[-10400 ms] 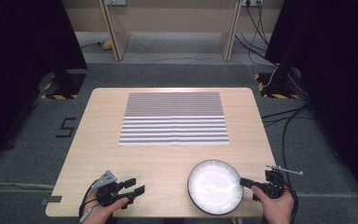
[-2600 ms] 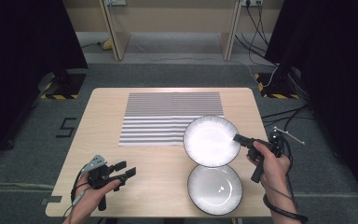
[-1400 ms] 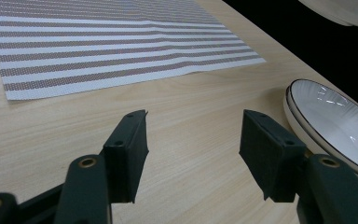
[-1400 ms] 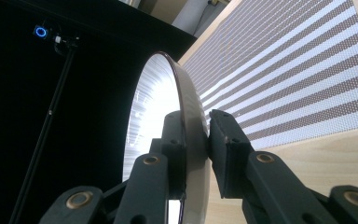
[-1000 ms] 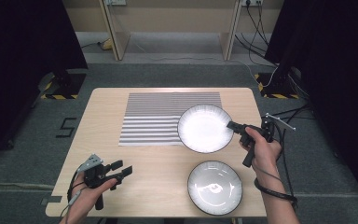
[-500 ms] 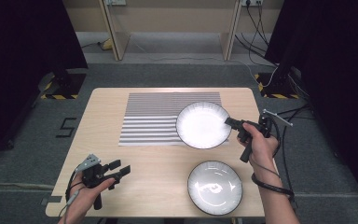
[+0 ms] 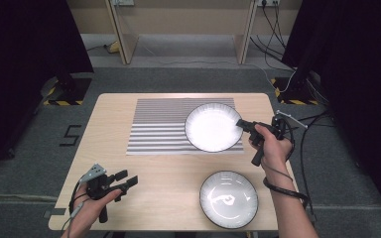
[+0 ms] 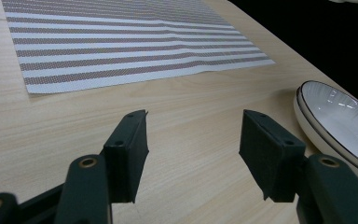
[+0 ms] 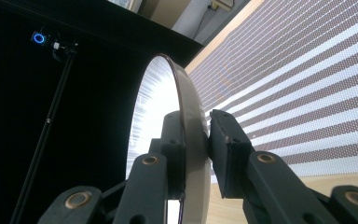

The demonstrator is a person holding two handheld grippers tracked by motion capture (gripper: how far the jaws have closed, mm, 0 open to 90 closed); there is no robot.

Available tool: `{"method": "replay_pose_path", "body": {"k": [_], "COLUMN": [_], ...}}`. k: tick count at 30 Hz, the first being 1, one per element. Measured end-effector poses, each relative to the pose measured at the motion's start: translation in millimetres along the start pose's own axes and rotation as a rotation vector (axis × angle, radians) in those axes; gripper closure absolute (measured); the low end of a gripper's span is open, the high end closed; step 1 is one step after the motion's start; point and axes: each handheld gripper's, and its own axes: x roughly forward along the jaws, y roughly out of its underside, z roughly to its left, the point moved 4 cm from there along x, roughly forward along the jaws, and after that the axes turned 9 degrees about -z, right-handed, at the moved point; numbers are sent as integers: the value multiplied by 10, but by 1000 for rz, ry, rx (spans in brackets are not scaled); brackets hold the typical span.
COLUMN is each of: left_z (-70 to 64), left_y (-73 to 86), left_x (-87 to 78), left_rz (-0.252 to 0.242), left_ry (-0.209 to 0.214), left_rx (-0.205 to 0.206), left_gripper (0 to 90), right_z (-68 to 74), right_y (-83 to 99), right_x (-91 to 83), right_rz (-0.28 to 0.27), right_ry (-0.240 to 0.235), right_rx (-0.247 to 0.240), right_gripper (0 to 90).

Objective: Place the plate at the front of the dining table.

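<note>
Fingers of the right gripper [image 9: 196, 140] are pinching the rim of the white plate [image 7: 213, 127], one finger on the inner face and one on the underside; the right gripper view shows the dark rim clamped between them. In the high view this plate is beyond the fingertips, toward the person's left, over the right part of the striped placemat [image 7: 161, 124]. I cannot tell for sure if its bottom already touches the mat or is just above it.

Fingers of the left gripper [image 8: 193, 154] are spread wide and hold nothing. Only bare desk [image 8: 74, 107] lies between them, with the near edge of the placemat ahead and the second plate [image 8: 340, 123] off to one side of the fingertips. In the high view this second plate [image 7: 229, 198] rests on the desk, on the person's side of the right gripper [image 7: 239, 124] and apart from the carried plate.

My judgement is that the step in hand is placing the carried plate on the placemat, and it is near its end. The next move calls for lowering the plate until it lies flat on the mat, then opening the fingers and drawing them back along the rim line, so the lower finger does not drag the plate or wrinkle the mat. The second plate probably waits for its turn.
</note>
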Motion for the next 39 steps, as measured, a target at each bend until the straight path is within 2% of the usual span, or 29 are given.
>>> {"method": "replay_pose_path", "body": {"k": [39], "left_z": [71], "left_y": [95], "left_x": [7], "left_rz": [11], "left_ry": [-9], "left_rx": [-22], "left_gripper": [413], "right_z": [-21], "right_y": [-132], "right_x": [372], "right_rz": [-14], "right_ry": [55], "right_rx": [20], "right_gripper": [752]}}
